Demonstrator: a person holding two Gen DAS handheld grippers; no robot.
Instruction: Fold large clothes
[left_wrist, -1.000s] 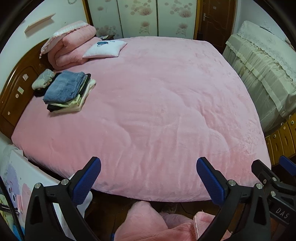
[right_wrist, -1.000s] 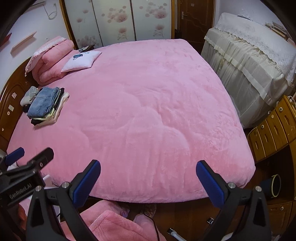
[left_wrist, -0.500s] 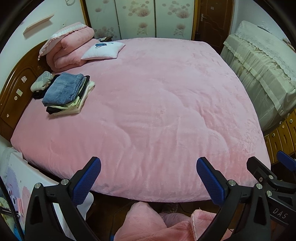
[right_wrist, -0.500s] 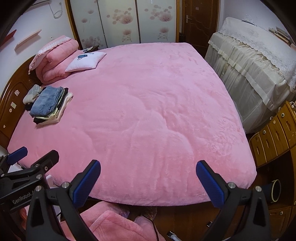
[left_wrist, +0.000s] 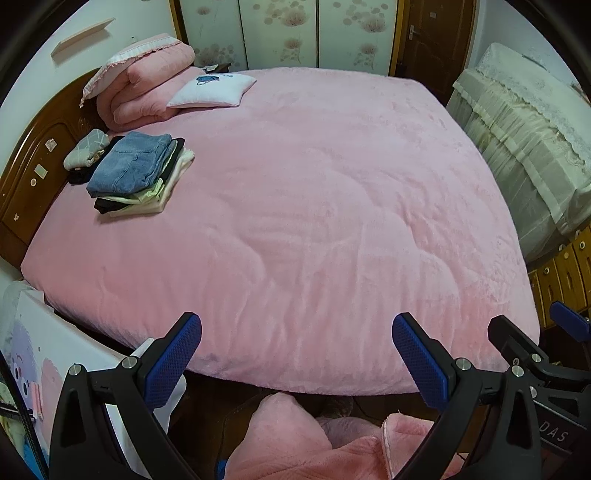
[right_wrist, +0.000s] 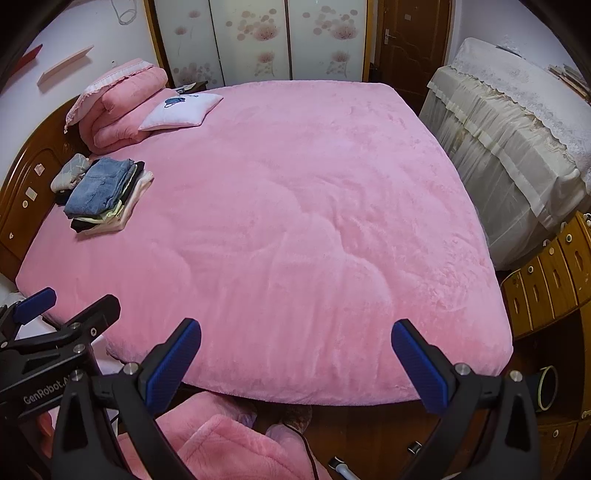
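A stack of folded clothes (left_wrist: 138, 173) with blue jeans on top lies at the far left of the pink bed (left_wrist: 314, 221); it also shows in the right wrist view (right_wrist: 105, 195). My left gripper (left_wrist: 295, 354) is open and empty, above the bed's near edge. My right gripper (right_wrist: 295, 360) is open and empty, beside the left one. A fluffy pink garment (left_wrist: 314, 446) lies low below the grippers, by the floor; it also shows in the right wrist view (right_wrist: 221, 443).
A folded pink quilt (left_wrist: 144, 88) and a white pillow (left_wrist: 212, 90) sit at the headboard (left_wrist: 33, 166). A cloth-covered piece of furniture (left_wrist: 528, 140) and wooden drawers (right_wrist: 554, 280) stand to the right. A white cabinet (left_wrist: 55, 354) stands at the left.
Both grippers have drifted slightly, so the bed sits a little lower in both views. Both stay open and empty.
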